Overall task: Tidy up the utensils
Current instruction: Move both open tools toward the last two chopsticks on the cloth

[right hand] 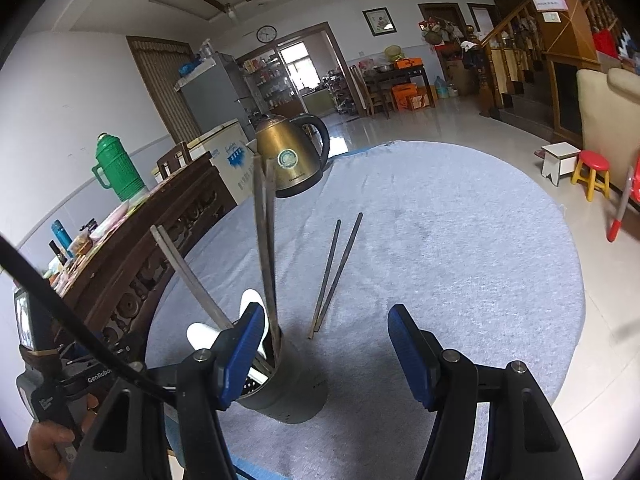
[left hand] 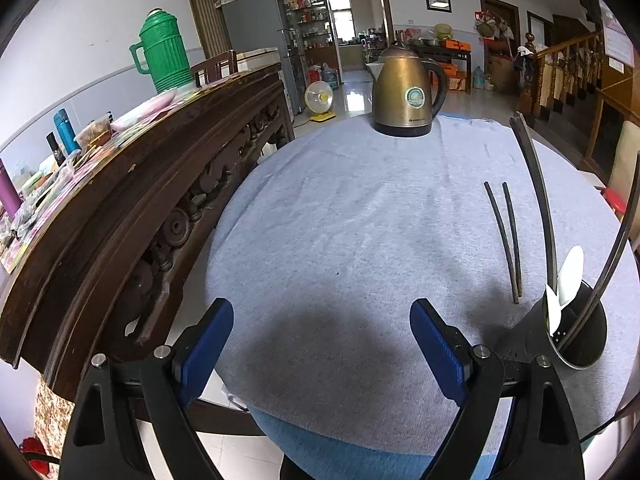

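Both grippers, left [left hand: 322, 344] and right [right hand: 326, 354], hang spread apart and empty above the cloth-covered table [right hand: 460, 240]. Two loose chopsticks [right hand: 334, 276] lie just beside the metal holder [right hand: 288, 392], which has chopsticks and white spoons [left hand: 568, 280] standing in it.

Chopsticks [left hand: 505, 240] lie on table [left hand: 360, 220], beside holder [left hand: 580, 332], kettle [left hand: 406, 92] behind

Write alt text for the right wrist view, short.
The open right gripper hovers, holding nothing, over a grey-clothed round table, just behind a metal utensil holder with chopsticks and white spoons in it. One loose chopstick pair lies on the cloth beyond; a brass kettle stands farther back.
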`<state>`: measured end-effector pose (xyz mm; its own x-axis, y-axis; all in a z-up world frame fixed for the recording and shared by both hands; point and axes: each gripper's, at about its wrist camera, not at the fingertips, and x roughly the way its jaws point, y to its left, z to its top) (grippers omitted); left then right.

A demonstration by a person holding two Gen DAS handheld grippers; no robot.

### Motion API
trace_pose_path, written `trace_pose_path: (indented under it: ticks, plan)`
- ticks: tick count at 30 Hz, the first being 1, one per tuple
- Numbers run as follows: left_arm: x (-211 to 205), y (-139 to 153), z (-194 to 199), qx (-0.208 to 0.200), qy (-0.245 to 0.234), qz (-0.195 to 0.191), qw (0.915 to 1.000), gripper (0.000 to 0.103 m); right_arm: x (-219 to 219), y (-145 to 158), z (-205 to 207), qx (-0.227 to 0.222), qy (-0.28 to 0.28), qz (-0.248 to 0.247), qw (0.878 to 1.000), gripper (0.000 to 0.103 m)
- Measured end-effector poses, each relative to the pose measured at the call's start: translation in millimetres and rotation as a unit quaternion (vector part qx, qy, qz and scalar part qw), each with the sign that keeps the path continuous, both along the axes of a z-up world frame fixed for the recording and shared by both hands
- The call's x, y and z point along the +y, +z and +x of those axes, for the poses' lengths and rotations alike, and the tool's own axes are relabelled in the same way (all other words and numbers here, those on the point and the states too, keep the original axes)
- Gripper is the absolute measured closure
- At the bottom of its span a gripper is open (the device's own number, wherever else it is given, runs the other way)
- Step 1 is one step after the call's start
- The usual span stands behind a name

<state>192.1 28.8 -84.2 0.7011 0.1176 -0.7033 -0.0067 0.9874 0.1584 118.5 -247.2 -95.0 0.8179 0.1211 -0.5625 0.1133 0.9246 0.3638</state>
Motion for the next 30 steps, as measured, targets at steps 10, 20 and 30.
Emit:
trace_pose_path:
  ticks: [10, 20, 30]
  plan:
    - [-2.0, -6.1, 13.6, 0.005, 0.003, 0.009, 0.9999, 0.013, -21.7, -4.1, 11.0, 0.007, -0.021, 0.013, 1.000, 0.035]
    - [-0.3, -17.6, 42.5, 0.023, 0.009, 0.019, 0.9995, 0.013, -44.8, -8.0, 32.1, 0.015, -0.034, 0.021, 0.999, 0.035]
    - [0.6, -27.4, 84.4, 0.036, 0.017, 0.029, 0.9988, 0.013, -69.1, -20.1, 78.8, 0.042, -0.032, 0.028, 0.998, 0.035]
